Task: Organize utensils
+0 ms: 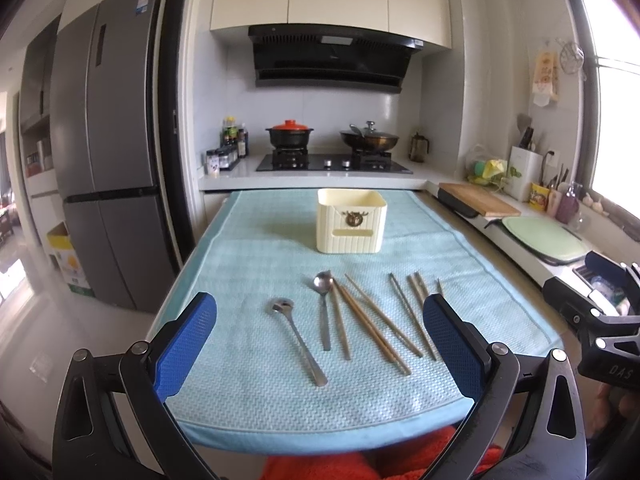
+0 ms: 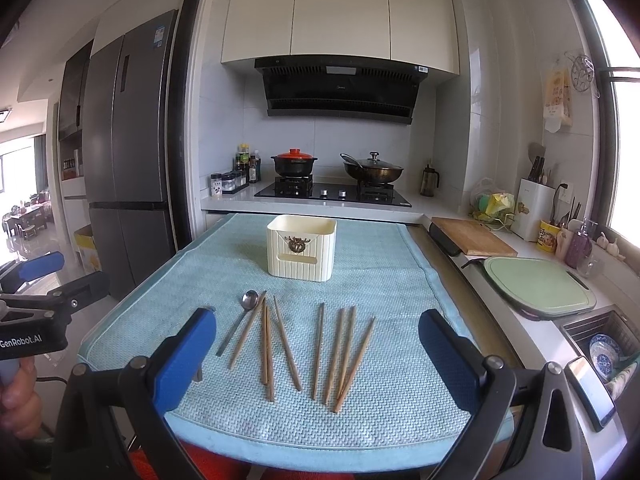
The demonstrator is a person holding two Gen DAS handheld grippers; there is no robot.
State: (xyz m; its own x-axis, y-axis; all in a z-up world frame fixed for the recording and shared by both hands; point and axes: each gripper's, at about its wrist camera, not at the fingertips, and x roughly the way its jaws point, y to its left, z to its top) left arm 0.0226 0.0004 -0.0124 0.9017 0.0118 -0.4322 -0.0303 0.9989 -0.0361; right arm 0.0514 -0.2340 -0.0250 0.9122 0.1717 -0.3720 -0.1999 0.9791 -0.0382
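Note:
A cream utensil holder (image 1: 351,221) (image 2: 301,248) stands upright at the far middle of a light blue mat (image 1: 248,248) (image 2: 384,280). Two metal spoons (image 1: 298,340) (image 1: 324,304) lie on the mat in the left wrist view; one spoon (image 2: 244,312) shows in the right wrist view. Several wooden chopsticks (image 1: 376,324) (image 2: 320,348) lie scattered beside them. My left gripper (image 1: 320,344) is open and empty, near the mat's front edge. My right gripper (image 2: 318,356) is open and empty, over the chopsticks' near ends.
A stove with a red-lidded pot (image 1: 289,133) and a wok (image 1: 369,138) is behind the mat. A wooden board (image 2: 466,241), a green cutting board (image 2: 536,284) and a sink with dishes (image 2: 604,356) line the right counter. A fridge (image 1: 108,152) stands left.

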